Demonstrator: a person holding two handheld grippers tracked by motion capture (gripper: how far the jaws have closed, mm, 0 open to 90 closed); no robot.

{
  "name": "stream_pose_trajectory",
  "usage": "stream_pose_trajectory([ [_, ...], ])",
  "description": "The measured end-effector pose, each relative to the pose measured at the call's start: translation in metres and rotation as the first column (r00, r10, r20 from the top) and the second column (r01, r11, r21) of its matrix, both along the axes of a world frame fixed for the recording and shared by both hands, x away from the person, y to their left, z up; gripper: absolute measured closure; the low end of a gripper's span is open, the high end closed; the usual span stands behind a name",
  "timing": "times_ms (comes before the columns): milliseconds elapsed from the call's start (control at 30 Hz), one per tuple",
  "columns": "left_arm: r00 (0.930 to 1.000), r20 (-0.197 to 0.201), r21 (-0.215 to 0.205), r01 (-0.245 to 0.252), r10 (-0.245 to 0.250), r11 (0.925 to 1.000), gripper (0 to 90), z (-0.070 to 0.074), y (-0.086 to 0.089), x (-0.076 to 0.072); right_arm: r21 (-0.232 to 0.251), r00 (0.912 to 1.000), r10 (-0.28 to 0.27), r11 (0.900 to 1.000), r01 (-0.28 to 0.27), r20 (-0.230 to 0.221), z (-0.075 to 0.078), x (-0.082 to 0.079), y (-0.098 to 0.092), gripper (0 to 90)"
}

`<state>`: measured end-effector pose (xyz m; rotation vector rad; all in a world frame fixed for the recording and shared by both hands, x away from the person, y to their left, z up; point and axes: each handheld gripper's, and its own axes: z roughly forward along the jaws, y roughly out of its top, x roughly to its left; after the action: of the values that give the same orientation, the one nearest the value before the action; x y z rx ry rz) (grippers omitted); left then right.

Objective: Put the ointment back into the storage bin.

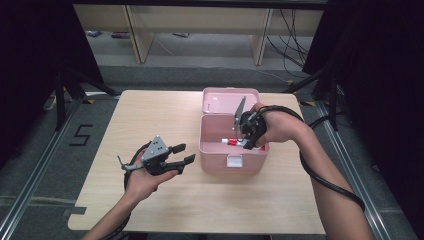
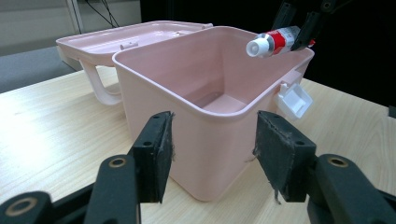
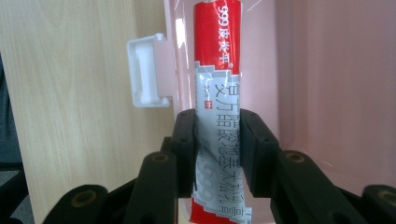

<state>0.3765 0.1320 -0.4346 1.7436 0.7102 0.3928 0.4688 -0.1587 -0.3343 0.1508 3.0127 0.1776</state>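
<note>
A pink plastic box (image 1: 232,155) stands open on the wooden table, its lid (image 1: 225,100) laid back behind it. My right gripper (image 1: 248,140) is shut on a red and white ointment tube (image 3: 217,93) and holds it over the box's right front rim (image 2: 299,58). The tube (image 2: 275,41) points its white cap leftward across the box mouth. My left gripper (image 1: 184,154) hovers open to the left of the box (image 2: 210,107), its jaws aimed at the near wall with nothing between them. The box floor (image 2: 224,100) looks bare.
A white latch (image 3: 147,70) hangs at the box's front wall (image 2: 294,100). The pale wooden table (image 1: 150,115) has open room left of the box and in front of it. Dark curtains and shelving legs stand beyond the far edge.
</note>
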Motion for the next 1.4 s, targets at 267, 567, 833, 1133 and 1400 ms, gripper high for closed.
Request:
stream_pose_trajectory([
  [267,1.0000,-0.001,0.006,-0.004,0.004,1.0000,46.2,0.001,0.000,-0.001,-0.001,1.0000,-0.002,1.000,0.002,0.006,-0.005,0.003,-0.001,70.5],
  [567,1.0000,-0.002,0.016,-0.004,0.004,0.9999,46.1,0.000,0.000,-0.001,-0.010,0.9999,0.011,1.000,-0.010,0.008,-0.011,0.008,-0.003,70.4],
  [833,1.0000,-0.004,0.013,-0.005,0.005,0.9999,46.1,-0.001,0.000,-0.001,-0.020,0.9999,0.010,1.000,-0.010,0.011,-0.014,0.010,-0.001,70.4],
  [1133,1.0000,-0.006,0.011,-0.006,0.006,0.9999,46.1,-0.001,0.000,-0.001,-0.035,0.9999,0.013,0.999,-0.013,0.004,-0.019,0.013,-0.001,70.4],
  [1400,1.0000,-0.006,0.011,-0.006,0.006,0.9999,46.0,-0.001,0.000,-0.001,-0.050,0.9999,0.015,0.999,-0.015,-0.004,-0.025,0.015,-0.001,70.4],
])
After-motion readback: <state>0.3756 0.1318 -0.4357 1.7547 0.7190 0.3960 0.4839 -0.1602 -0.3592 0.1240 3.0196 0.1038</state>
